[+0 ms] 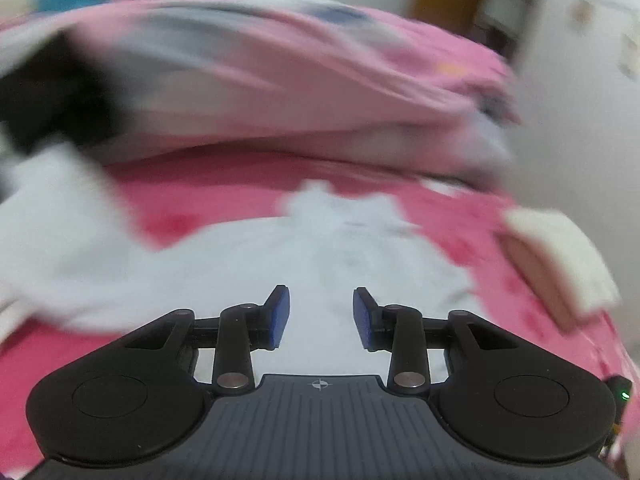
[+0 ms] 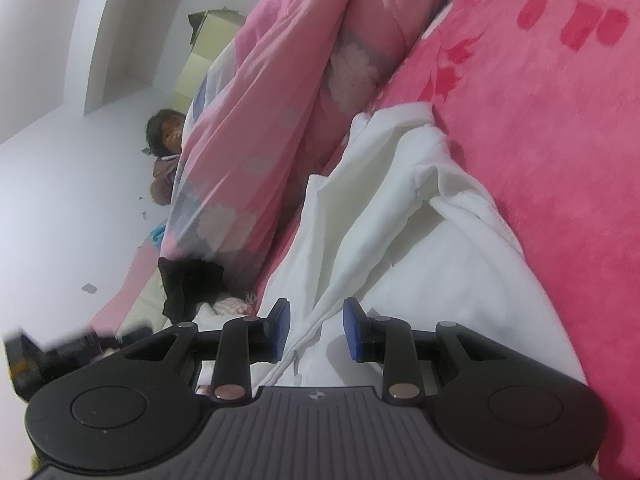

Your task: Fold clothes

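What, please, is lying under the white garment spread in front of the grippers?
The white garment lies on a bright pink fleecy bedspread, which shows all around it. Whatever sits beneath the garment's middle is covered, so I cannot tell.

Left wrist view smeared by motion blur: white garment (image 1: 256, 264) without crisp edges, its left part cut off by the frame; pink quilt (image 1: 280, 80) streaked, print unreadable; black clothing (image 1: 52, 96) at far left shapeless; pale folded item (image 1: 560, 260) at right indistinct. In the right wrist view, white garment's (image 2: 400, 216) near end hidden beneath the right gripper (image 2: 316, 330); dark device (image 2: 48, 356) at lower left blurred and cropped; person (image 2: 164, 152) half concealed behind pink quilt (image 2: 280, 100).
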Motion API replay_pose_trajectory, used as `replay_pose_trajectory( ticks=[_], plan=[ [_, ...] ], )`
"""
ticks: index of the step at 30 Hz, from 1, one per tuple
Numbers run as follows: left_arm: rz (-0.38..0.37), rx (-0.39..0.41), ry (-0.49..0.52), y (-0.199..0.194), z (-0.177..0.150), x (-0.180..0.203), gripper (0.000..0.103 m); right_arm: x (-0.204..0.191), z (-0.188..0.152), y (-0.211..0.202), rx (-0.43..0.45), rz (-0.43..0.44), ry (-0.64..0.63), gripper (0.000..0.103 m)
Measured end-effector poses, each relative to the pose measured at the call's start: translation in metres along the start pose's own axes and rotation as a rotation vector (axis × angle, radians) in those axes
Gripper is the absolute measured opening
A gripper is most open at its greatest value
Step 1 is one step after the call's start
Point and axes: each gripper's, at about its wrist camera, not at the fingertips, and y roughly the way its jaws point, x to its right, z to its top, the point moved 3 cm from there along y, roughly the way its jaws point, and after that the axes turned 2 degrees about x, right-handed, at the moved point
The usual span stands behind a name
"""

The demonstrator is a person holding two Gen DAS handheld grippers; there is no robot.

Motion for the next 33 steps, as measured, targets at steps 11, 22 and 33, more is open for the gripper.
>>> replay_pose_trajectory(
  ticks=[11,22,33],
  plan=[
    [-0.061,-0.090,0.270,0.096,0.037,0.086,0.042,-0.065,0.015,-0.063,0.048,-0.183,-0.216,0.036],
    [-0.099,-0.165,0.507,0.140,0.032,0.120,0.053,0.016,0.100,0.004,-0.131,-0.305,-0.261,0.046],
    [-0.015,-0.324,0.659,0.258,0.010,0.185,0.054,0.032,0.086,0.016,-0.126,-0.274,-0.353,0.034]
  ],
)
